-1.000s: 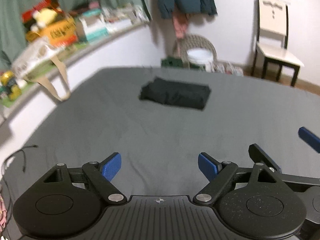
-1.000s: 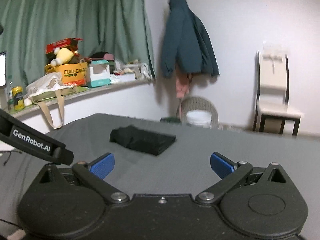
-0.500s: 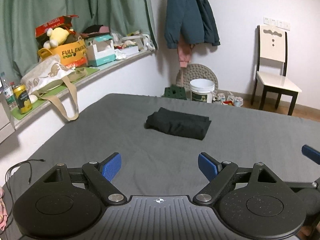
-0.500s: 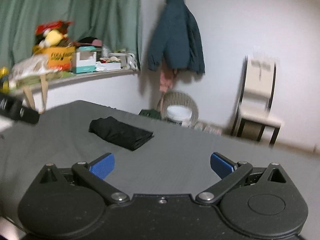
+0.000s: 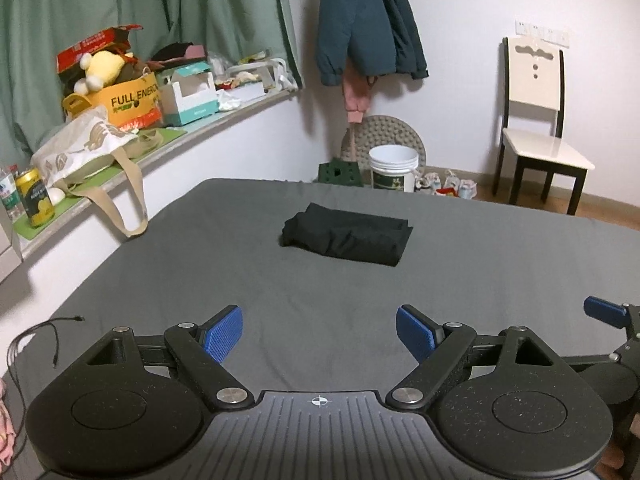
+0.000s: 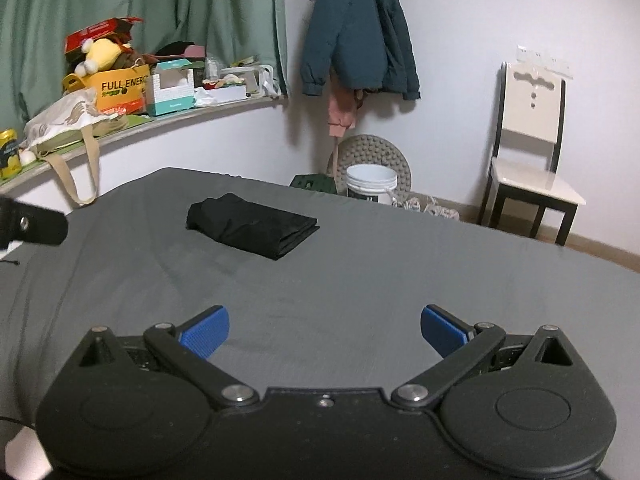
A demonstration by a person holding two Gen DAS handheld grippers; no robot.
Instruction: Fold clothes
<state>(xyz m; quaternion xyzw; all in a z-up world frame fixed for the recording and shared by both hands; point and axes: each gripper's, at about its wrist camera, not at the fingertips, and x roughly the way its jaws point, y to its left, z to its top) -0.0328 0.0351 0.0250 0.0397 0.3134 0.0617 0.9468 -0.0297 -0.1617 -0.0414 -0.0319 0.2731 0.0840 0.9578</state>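
Folded black garment (image 5: 347,239) lying flat on grey bedsheet (image 5: 304,308), well ahead of both sets of fingers. Left gripper (image 5: 319,334) spread wide, empty. Right gripper (image 6: 324,331) spread wide, empty; garment ahead-left.

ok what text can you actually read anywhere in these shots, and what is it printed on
"FULL ENERG", cut off at the edge: on the yellow cardboard box on the window ledge.
Red carton above it: white print, too blurred to read.
Yellow drink can: label too small to read.
White plastic bucket: dark label, unreadable.
Teal and white box: small print, unreadable.
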